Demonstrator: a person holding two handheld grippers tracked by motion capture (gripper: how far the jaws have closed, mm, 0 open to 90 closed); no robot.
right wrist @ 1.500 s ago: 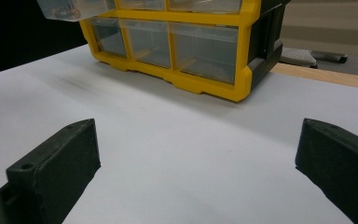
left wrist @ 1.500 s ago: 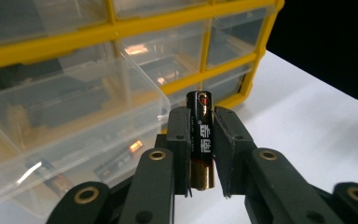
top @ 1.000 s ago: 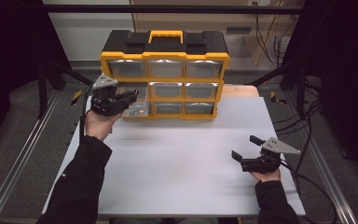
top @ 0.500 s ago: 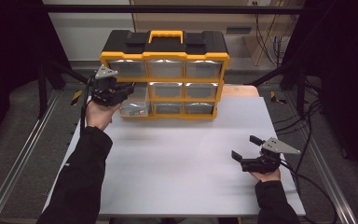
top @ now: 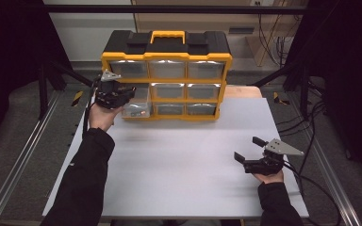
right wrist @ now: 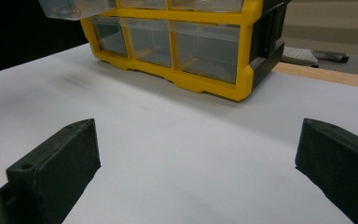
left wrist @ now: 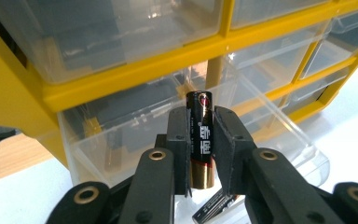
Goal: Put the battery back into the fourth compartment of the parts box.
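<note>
The left gripper [left wrist: 200, 149] has moved in over the open drawer [left wrist: 279, 140], clamping a black-and-gold battery [left wrist: 200, 140] with unreadable white characters; the right gripper [top: 252, 149] rests open.

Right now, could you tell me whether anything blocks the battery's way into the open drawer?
Nothing visible does. The left gripper holds the battery upright just above the pulled-out clear drawer, whose top is open; another battery already lies inside, lower down.
</note>
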